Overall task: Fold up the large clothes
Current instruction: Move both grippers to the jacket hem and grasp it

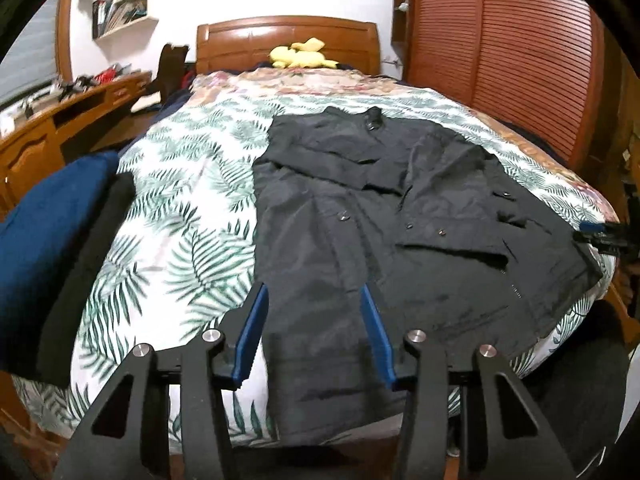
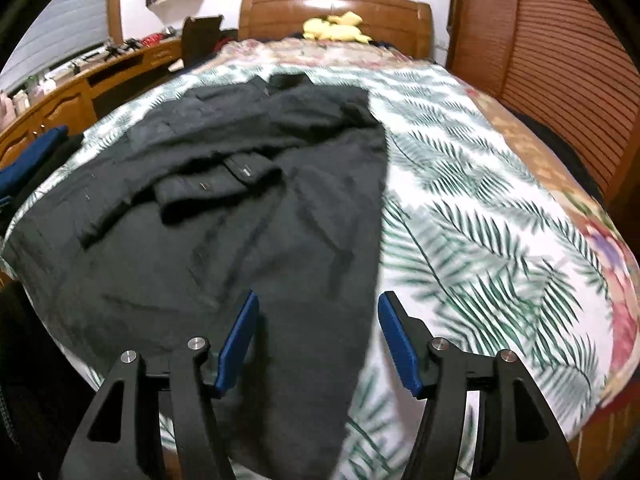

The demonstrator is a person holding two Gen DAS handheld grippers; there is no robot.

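coat (image 1: 400, 216): black, spread on the bed (image 1: 180, 200), collar toward the headboard (image 1: 288, 36), hem hanging over the near edge. One sleeve looks folded across the front; the rest is not folded yet.
left gripper (image 1: 314, 312): released, nothing between the pads. Hovers over the coat's left hem edge, no contact visible.
right gripper (image 2: 318, 320): released, empty too. Sits over the coat's right hem edge, where cloth meets bedspread.
cross-view: right gripper tips also show at the far right of the left view, near the coat's corner.
step (guess): both lining up on the hem corners for a lengthwise or bottom-up fold.
risk 1: pinching the bedspread with the coat. The right jaws straddle the cloth/quilt boundary, so the quilt would lift too.
risk 2: grabbing only the top layer. The coat is thick and layered at the hem, so the lower layer would stay behind and the fold skew.
risk 3: uneven lift. The hands sit at unequal spots on the hem, so the coat would twist and the folded sleeve slide off.
risk 4: hem overhang. A loose grip lets the weight drag the coat off the bed.
clutter: blue pile (image 1: 44, 232) at left, close to the coat; a wide sweep could catch it.
image: right view is blurred, so edge position is uncertain.
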